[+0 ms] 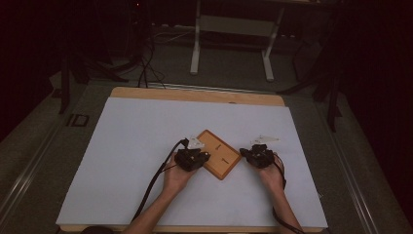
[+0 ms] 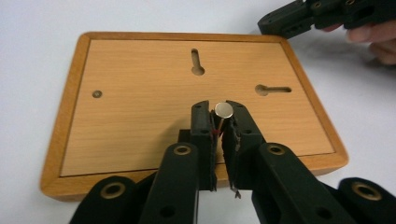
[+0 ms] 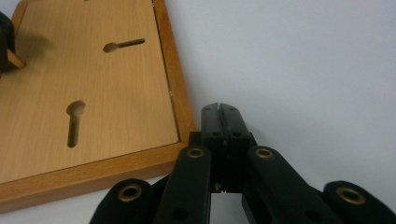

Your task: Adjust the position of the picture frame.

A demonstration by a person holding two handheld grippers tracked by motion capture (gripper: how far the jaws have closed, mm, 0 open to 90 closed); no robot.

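A flat wooden board point(image 1: 220, 153) with a raised rim lies at the middle of the table; its panel point(image 2: 140, 102) has two keyhole slots point(image 2: 197, 63) and a small screw point(image 2: 97, 94). My left gripper point(image 1: 204, 156) reaches over the board's near-left side. Its jaws point(image 2: 220, 112) are shut on a small silver-headed pin point(image 2: 224, 109), held just above the panel. My right gripper point(image 1: 243, 153) rests on the white surface beside the board's right edge point(image 3: 175, 93), jaws point(image 3: 219, 109) shut with nothing between them. Its tip point(image 2: 266, 23) also shows beyond the board's far corner in the left gripper view.
A white sheet point(image 1: 146, 146) covers the wooden table point(image 1: 195, 94). Beyond the table, a white desk frame point(image 1: 234, 29) and loose cables point(image 1: 146, 63) stand on the dark floor. A cable point(image 1: 156, 180) trails from my left gripper towards the table's front edge.
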